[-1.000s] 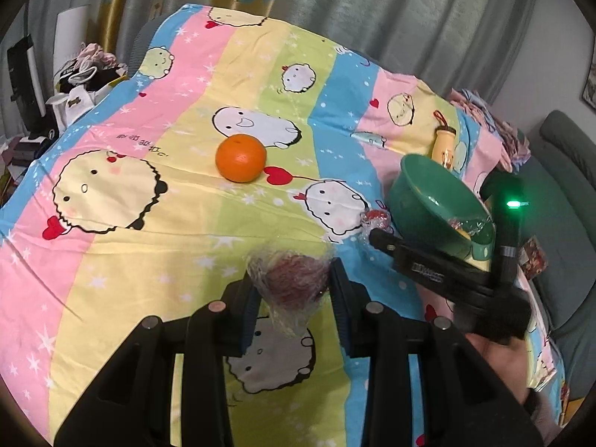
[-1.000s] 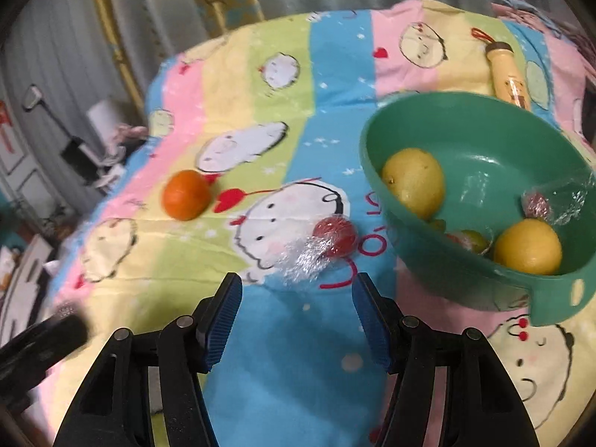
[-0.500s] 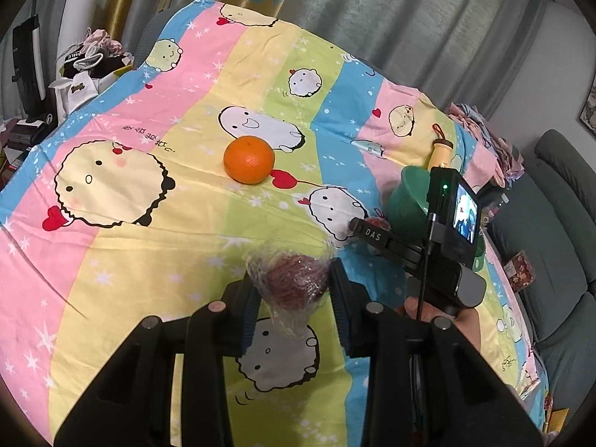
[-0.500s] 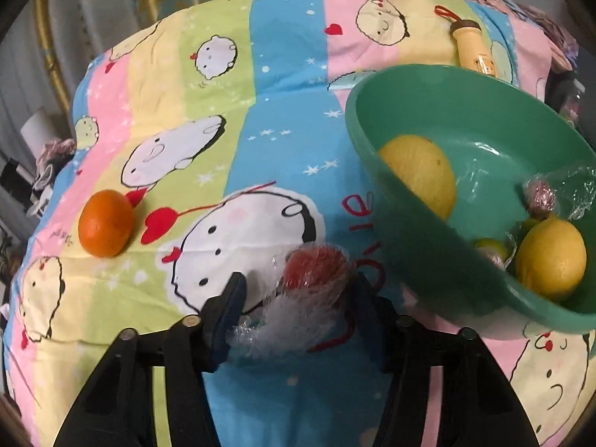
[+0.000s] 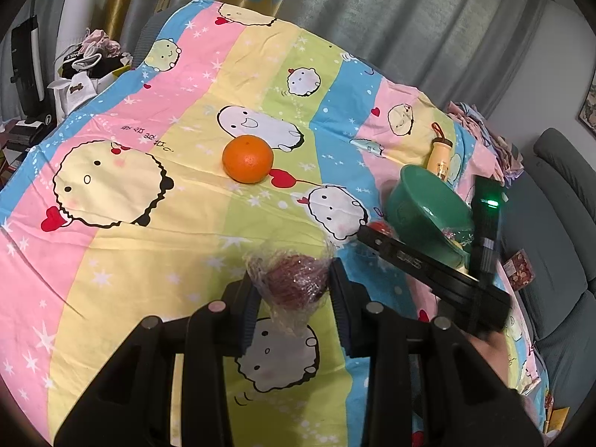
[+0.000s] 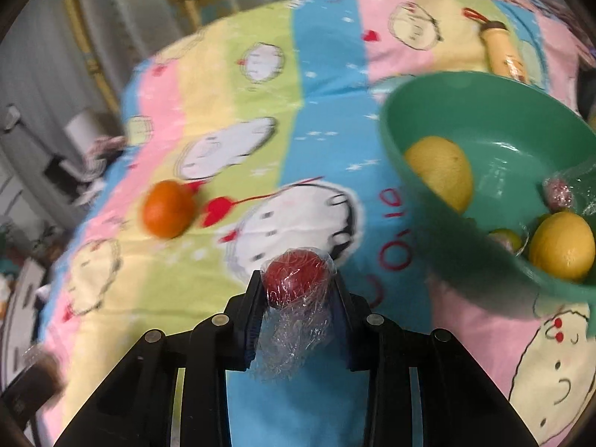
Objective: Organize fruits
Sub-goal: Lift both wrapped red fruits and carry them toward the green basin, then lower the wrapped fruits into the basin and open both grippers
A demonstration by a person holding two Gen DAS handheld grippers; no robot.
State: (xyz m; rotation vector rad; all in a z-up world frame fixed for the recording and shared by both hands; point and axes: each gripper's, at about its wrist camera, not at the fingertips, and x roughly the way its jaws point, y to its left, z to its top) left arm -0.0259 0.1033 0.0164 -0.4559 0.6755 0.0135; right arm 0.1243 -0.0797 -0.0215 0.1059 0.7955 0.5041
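My left gripper (image 5: 294,283) is shut on a dark red fruit in clear wrap (image 5: 296,281), held above the cartoon bedsheet. My right gripper (image 6: 298,287) is shut on a bright red wrapped fruit (image 6: 296,275), held just left of the green bowl (image 6: 495,111). The right gripper also shows in the left wrist view (image 5: 376,232), next to the bowl (image 5: 421,201). The bowl holds two lemons (image 6: 441,171), (image 6: 562,246) and a wrapped fruit (image 6: 558,192). An orange (image 5: 247,158) lies on the sheet, also in the right wrist view (image 6: 167,214).
A yellow bottle (image 5: 439,154) lies beyond the bowl, also in the right wrist view (image 6: 503,50). A grey sofa (image 5: 558,223) stands to the right of the bed. Clutter and bags (image 5: 82,70) sit off the far left corner. Curtains hang behind.
My right gripper moved forward to the red wrapped fruit, shut on it and lifted it off the sheet. My left gripper still holds its wrapped fruit and has risen slightly.
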